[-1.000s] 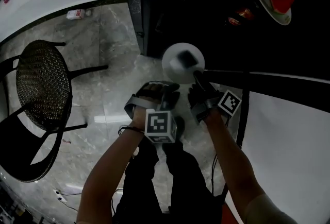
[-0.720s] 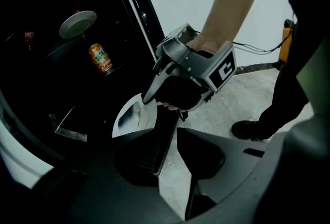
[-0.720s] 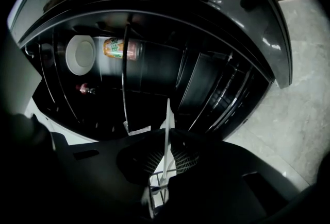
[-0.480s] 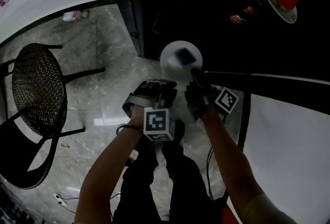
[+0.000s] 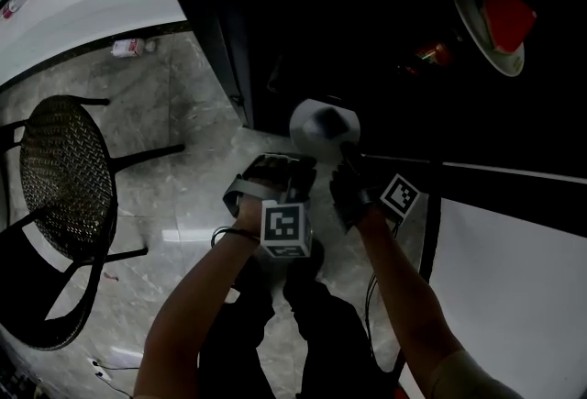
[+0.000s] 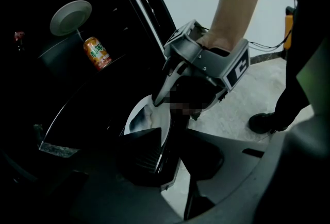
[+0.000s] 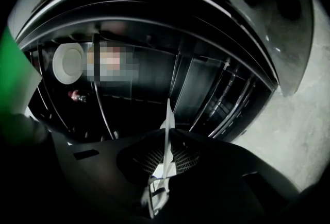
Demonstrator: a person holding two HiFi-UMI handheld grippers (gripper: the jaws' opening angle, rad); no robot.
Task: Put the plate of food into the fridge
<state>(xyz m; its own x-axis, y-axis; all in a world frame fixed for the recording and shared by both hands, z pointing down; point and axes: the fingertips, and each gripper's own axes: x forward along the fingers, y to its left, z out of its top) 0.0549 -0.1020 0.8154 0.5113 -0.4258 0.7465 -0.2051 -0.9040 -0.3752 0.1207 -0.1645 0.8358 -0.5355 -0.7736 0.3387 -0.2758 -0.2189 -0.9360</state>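
Note:
A white plate (image 5: 316,133) carrying a dark piece of food hangs at the mouth of the dark, open fridge (image 5: 367,12). My left gripper (image 5: 295,166) has the plate's near rim (image 6: 146,117) between its jaws, which are closing and press on it. My right gripper (image 5: 348,149) is shut on the rim's right side; in the right gripper view the plate (image 7: 167,138) stands edge-on between its pads. The right gripper (image 6: 178,112) also shows in the left gripper view, clamped on the far rim.
Inside the fridge stand a second plate with red food (image 5: 491,7) and an orange can (image 6: 97,53). A white panel (image 5: 514,278) with a black bar (image 5: 477,170) lies at the right. A black mesh chair (image 5: 64,177) stands left on the marble floor.
Both grippers and the plate have edged toward the fridge's dark opening. The hold on the plate looks the same.

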